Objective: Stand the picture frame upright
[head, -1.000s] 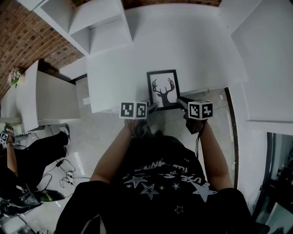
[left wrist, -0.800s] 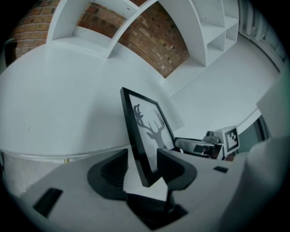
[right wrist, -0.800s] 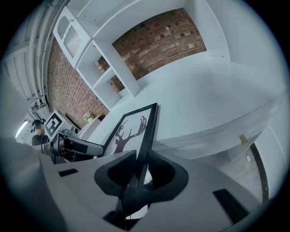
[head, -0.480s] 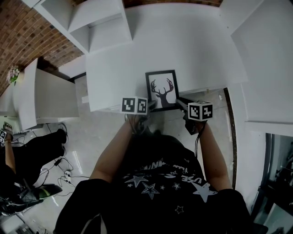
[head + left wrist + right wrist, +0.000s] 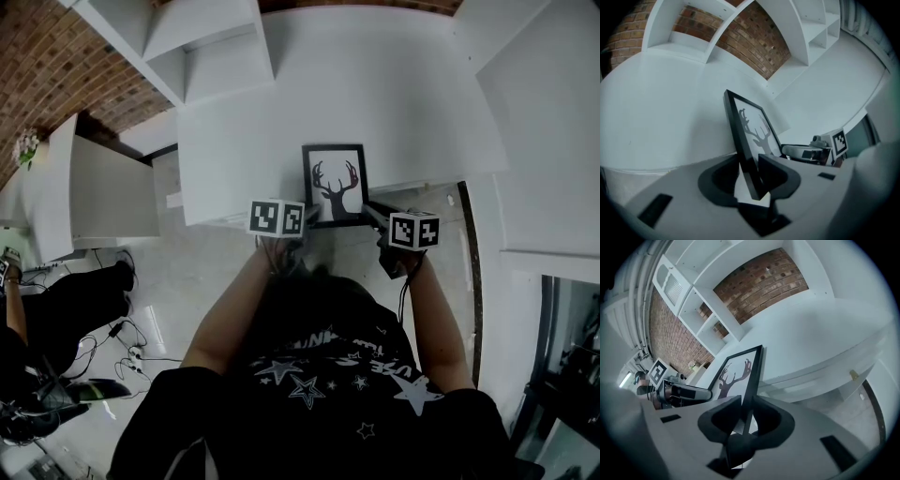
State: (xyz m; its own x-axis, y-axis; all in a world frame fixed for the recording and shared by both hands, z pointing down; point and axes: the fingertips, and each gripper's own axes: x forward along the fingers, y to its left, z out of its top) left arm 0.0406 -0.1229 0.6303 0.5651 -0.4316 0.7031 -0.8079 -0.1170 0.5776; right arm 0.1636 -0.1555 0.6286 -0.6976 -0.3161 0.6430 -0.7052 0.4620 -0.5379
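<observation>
The black picture frame (image 5: 335, 183) with a deer-antler print lies at the front edge of the white table (image 5: 403, 103). Its near edge reaches the table's rim. My left gripper (image 5: 309, 218) is at the frame's near left corner. In the left gripper view that corner (image 5: 750, 136) sits between the jaws of the left gripper (image 5: 749, 159), which are closing, with a sliver of gap on the left side. My right gripper (image 5: 368, 209) is at the near right corner. In the right gripper view the right gripper (image 5: 746, 401) is shut on the frame's edge (image 5: 736, 369).
White open shelving (image 5: 187, 47) stands at the back left against a brick wall (image 5: 37, 84). A white cabinet (image 5: 553, 122) flanks the table on the right. A low white unit (image 5: 103, 202) and a person's legs (image 5: 66, 305) with cables on the floor are at the left.
My left gripper has slid right to the frame's near left corner and its jaws have narrowed around it. The right gripper has kept its hold.
</observation>
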